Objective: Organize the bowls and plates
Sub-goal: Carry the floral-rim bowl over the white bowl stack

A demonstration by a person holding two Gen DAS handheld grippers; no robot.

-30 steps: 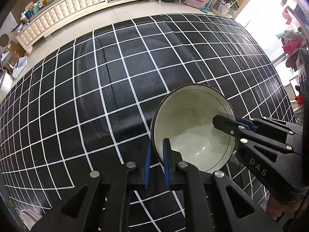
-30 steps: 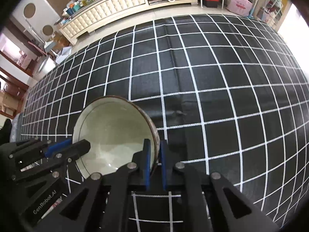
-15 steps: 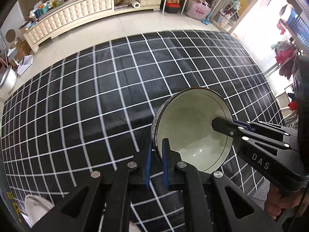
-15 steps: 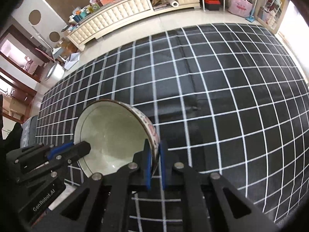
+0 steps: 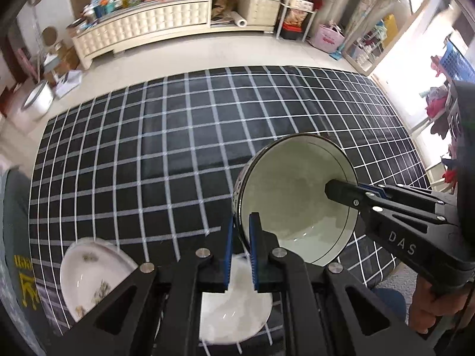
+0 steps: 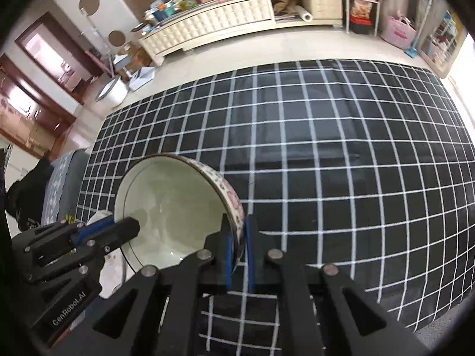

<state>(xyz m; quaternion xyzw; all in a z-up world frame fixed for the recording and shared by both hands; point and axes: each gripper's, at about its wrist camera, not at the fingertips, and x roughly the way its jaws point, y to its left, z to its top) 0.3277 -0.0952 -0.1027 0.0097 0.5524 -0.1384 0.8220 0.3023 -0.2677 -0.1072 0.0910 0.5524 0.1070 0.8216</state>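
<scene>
While both claws are pinching the same bowl [image 5: 297,201], the safest way of carrying it is keeping the two hands travelling together, since any drift apart is twisting the rim against the pads. Nearest the left camera, the left gripper [image 5: 240,249] is clamping the bowl's near wall, one blue pad inside and one outside, and in the right camera the right gripper [image 6: 237,252] is biting the opposite side of the rim in the same way, over the pink flowered band. The bowl is hanging clear of the checked cloth [image 5: 166,148], tipped with its pale inside facing the cameras. Just under it, a white plate [image 5: 234,305] and a flowered plate [image 5: 89,273] are lying on the cloth's near edge, so the judgement is that the bowl is heading for a stack there or beside them. Lowering it level and slowly is mattering most, because glazed ware is sliding easily and chipping on contact. Beyond the cloth, pale floor and a tufted cabinet [image 5: 154,26] are filling the far room.
</scene>
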